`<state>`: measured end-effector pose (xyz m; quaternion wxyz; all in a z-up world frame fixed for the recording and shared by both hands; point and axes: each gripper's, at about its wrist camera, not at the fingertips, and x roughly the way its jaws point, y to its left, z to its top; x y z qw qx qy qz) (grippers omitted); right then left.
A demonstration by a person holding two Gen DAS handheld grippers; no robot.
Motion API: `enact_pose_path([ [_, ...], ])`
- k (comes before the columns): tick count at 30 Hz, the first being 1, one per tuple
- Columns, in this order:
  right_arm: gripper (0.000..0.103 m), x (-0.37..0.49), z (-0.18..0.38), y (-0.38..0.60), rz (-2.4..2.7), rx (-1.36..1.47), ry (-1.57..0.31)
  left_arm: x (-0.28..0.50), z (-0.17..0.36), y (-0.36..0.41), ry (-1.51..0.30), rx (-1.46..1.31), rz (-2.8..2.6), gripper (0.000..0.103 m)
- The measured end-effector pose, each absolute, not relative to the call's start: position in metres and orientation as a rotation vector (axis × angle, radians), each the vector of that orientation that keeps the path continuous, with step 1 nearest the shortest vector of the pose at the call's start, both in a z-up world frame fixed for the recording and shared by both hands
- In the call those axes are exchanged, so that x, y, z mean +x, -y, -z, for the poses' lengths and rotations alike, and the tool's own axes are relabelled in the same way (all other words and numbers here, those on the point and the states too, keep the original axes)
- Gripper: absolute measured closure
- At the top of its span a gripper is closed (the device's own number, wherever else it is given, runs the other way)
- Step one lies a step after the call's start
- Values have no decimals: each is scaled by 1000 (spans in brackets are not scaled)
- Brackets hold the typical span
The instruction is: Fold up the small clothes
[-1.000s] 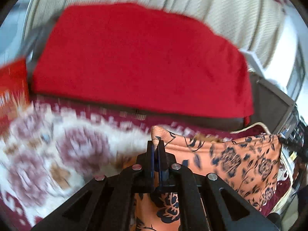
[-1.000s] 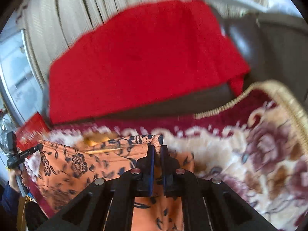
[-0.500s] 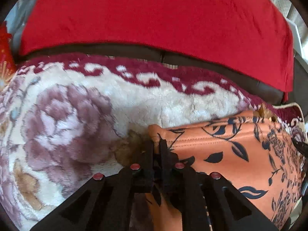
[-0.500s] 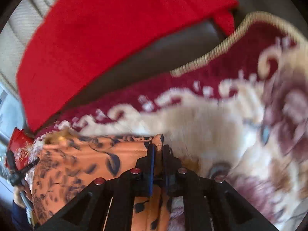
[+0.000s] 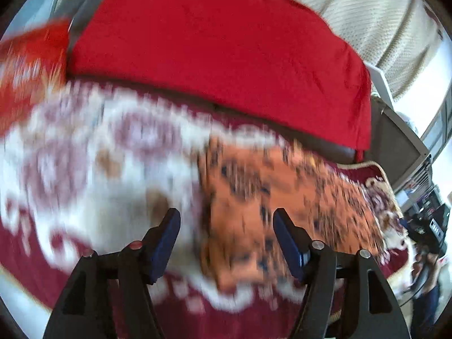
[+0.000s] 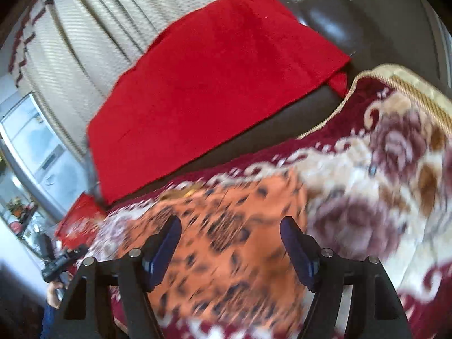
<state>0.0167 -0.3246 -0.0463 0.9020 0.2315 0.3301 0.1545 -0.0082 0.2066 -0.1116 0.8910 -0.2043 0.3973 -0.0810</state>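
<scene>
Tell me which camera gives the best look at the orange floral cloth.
The right wrist view: the cloth fills the lower middle of the frame under the open right claw, though blurred. The left wrist view shows the cloth off to the right, just as blurred, with part of it beneath the open left claw.

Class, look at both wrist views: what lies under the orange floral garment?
The orange floral garment lies on a plush rug with maroon and cream flowers, visible around its edges. The rug's pattern directly beneath is covered.
</scene>
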Motion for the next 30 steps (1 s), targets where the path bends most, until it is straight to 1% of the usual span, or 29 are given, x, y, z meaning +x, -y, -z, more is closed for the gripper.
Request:
enact_pose_path([
  [4, 27, -24, 82, 306, -363, 569, -749, -27, 158, -200, -911, -629, 185, 34],
  [7, 27, -35, 105, 302, -367, 646, -787, -24, 173, -192, -907, -736, 187, 35],
  [9, 27, -39, 110, 302, -374, 693, -790, -17, 175, -188, -891, -753, 195, 36],
  [11, 27, -37, 110, 302, -377, 702, -777, -9, 174, -181, -910, -666, 179, 80],
  [12, 27, -36, 109, 301, -377, 700, -769, -5, 173, -177, -948, -613, 159, 97],
  [16, 27, -35, 106, 301, -372, 694, -764, -15, 161, -180, -940, -506, 89, 97],
  [20, 27, -37, 129, 315, -314, 743, -817, -20, 171, -189, -1029, -463, -60, 97],
  [22, 27, -40, 137, 323, -298, 789, -828, -28, 164, -190, -1002, -458, -77, 97],
  [23, 27, -42, 139, 326, -293, 805, -822, -31, 157, -187, -984, -445, -76, 96],
  [24, 27, -45, 138, 329, -290, 819, -813, -33, 148, -183, -964, -431, -71, 93],
  [26, 27, -52, 138, 333, -291, 850, -797, -35, 127, -174, -899, -408, -55, 76],
  [27, 25, -55, 140, 336, -291, 883, -788, -35, 117, -166, -858, -392, -42, 51],
  [28, 21, -58, 143, 338, -291, 920, -781, -36, 109, -158, -824, -373, -33, 28],
  [29, 18, -59, 146, 339, -290, 948, -780, -33, 98, -143, -777, -346, -21, 23],
  [30, 17, -60, 152, 339, -287, 983, -786, -28, 92, -130, -744, -326, -5, 22],
])
